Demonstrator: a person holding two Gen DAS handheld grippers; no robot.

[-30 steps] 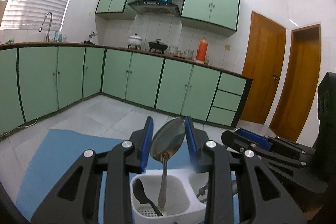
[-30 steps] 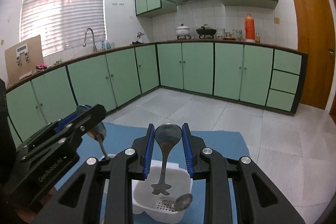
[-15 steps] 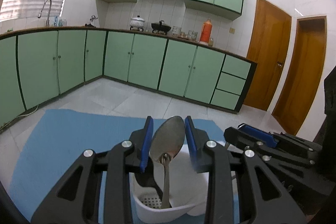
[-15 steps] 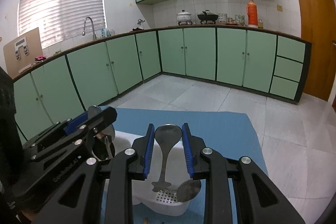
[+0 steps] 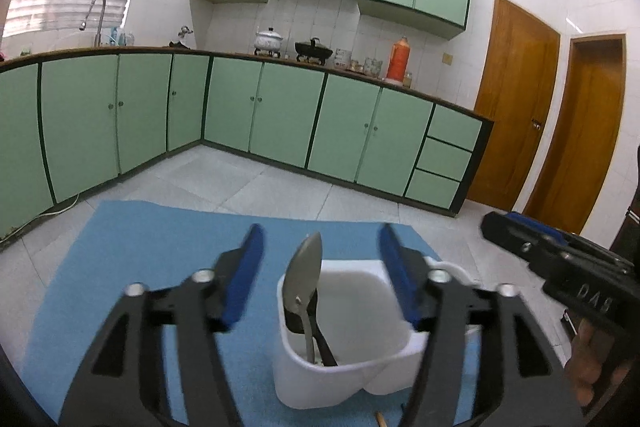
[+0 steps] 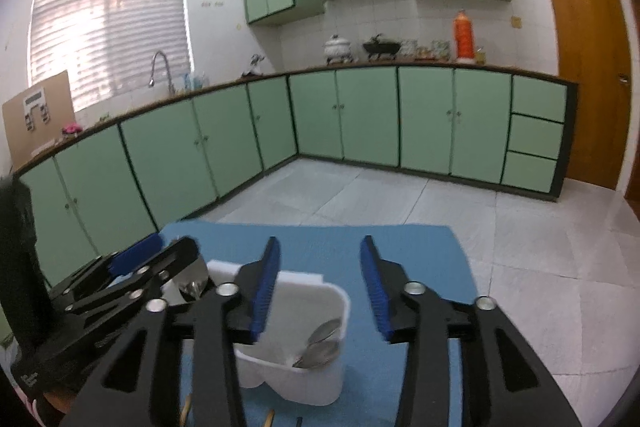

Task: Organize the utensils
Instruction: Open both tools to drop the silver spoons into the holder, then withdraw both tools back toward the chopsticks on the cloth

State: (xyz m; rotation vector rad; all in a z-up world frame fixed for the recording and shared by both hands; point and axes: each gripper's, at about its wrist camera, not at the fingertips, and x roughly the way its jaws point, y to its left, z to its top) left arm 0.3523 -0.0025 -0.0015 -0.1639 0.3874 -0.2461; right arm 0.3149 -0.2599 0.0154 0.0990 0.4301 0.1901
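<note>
Green cabinets point(image 5: 280, 115), white tiled floor point(image 6: 400, 199), blinded window point(image 6: 108, 23), wooden doors point(image 5: 508, 99)

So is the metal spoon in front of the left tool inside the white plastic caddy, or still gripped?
Inside. The metal spoon stands handle-down in the white plastic caddy, leaning on its rim, clear of the opening left tool.

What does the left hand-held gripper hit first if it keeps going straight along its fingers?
Probably the metal spoon standing in the white utensil caddy, with the caddy rim just below it. The left hand-held gripper has its jaws opening, wide of the spoon and not touching it. Depth is hard to judge through the fisheye.
</note>
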